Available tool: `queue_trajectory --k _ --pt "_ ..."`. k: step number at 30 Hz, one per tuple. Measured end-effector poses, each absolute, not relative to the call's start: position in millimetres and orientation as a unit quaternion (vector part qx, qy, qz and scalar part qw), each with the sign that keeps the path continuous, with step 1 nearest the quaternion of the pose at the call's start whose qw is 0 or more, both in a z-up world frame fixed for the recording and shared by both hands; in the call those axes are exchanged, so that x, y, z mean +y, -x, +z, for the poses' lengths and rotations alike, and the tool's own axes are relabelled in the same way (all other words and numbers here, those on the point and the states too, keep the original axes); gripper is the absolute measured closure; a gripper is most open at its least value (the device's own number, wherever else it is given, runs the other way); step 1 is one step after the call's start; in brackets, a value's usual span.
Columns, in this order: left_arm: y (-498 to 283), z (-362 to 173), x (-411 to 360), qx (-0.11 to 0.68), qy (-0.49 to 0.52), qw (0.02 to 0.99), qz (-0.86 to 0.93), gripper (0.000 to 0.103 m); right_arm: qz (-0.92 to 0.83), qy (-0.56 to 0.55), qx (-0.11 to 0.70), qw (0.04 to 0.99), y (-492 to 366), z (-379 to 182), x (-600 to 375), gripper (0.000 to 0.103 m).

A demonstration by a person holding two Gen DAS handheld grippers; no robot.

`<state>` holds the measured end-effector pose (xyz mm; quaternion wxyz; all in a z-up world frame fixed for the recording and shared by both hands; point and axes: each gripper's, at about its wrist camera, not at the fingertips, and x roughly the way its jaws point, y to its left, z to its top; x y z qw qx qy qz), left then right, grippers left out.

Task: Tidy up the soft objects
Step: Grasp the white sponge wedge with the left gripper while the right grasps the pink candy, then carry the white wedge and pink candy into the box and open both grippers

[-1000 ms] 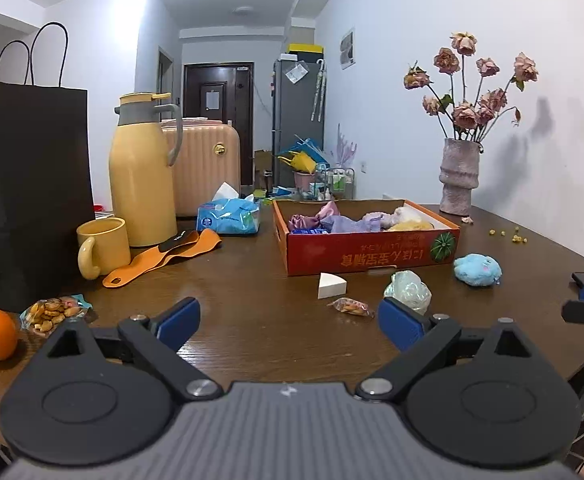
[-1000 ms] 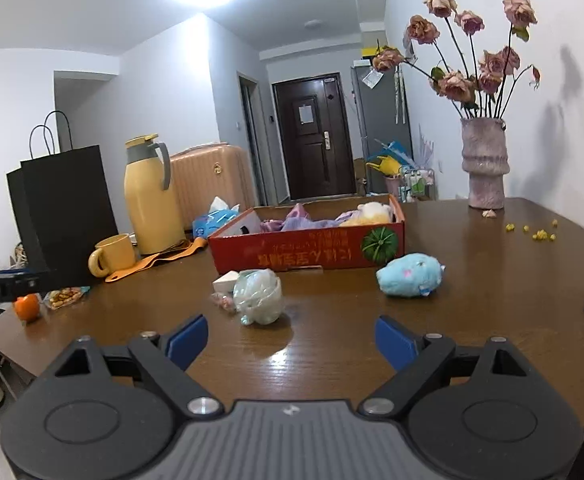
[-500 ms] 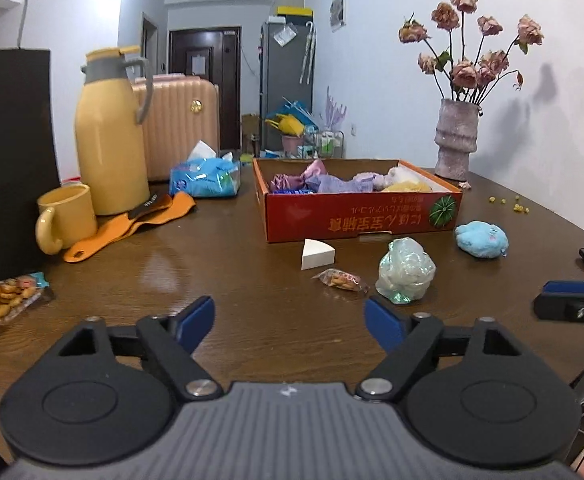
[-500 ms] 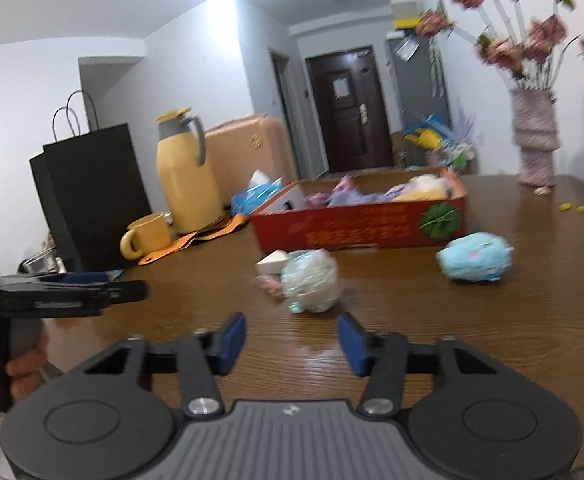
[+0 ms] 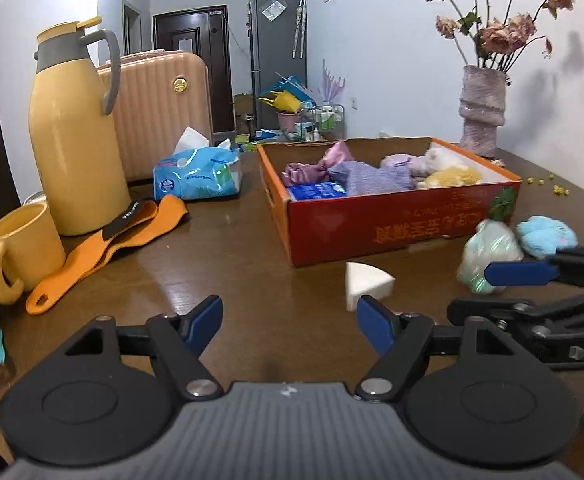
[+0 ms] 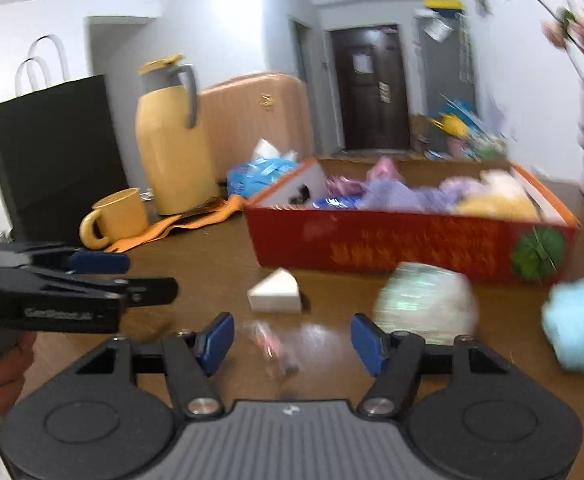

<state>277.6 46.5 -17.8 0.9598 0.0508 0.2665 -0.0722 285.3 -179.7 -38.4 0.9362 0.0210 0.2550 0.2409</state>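
A red cardboard box (image 5: 396,224) (image 6: 392,246) on the brown table holds several soft cloths and plush pieces. In front of it lie a white wedge sponge (image 5: 366,282) (image 6: 274,294), a pale green shiny soft ball (image 5: 488,250) (image 6: 426,304) and a light blue plush (image 5: 548,234) (image 6: 580,328). My left gripper (image 5: 289,320) is open and empty, just short of the sponge. My right gripper (image 6: 292,338) is open and empty above a small snack wrapper (image 6: 269,342), between sponge and ball. Each gripper shows in the other's view: the right one (image 5: 532,276), the left one (image 6: 91,264).
A yellow thermos (image 5: 73,136), a yellow mug (image 5: 21,250), an orange strap (image 5: 107,244) and a blue tissue pack (image 5: 195,174) stand left of the box. A black paper bag (image 6: 55,160) is at the far left. A vase of dried roses (image 5: 482,114) stands behind the box.
Both grippers have moved forward toward the box. The left one has neared the white sponge. The right one has swung left and now hovers over the snack wrapper.
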Motion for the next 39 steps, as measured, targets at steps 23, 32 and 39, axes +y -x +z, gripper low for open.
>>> queue_trajectory --k 23,32,39 --pt "-349.6 -48.8 -8.9 0.335 -0.019 0.930 -0.152 0.072 0.202 -0.047 0.294 0.933 -273.9 -44.7 -246.7 0.085" --pt "-244.3 -17.1 -1.5 0.310 0.036 0.939 -0.143 0.071 0.187 -0.072 0.273 0.941 -224.1 -33.7 -267.1 0.085" --pt "-207.4 11.5 -6.2 0.273 0.032 0.949 -0.153 0.070 0.176 -0.093 0.242 0.950 -184.1 -14.8 -281.9 0.085"
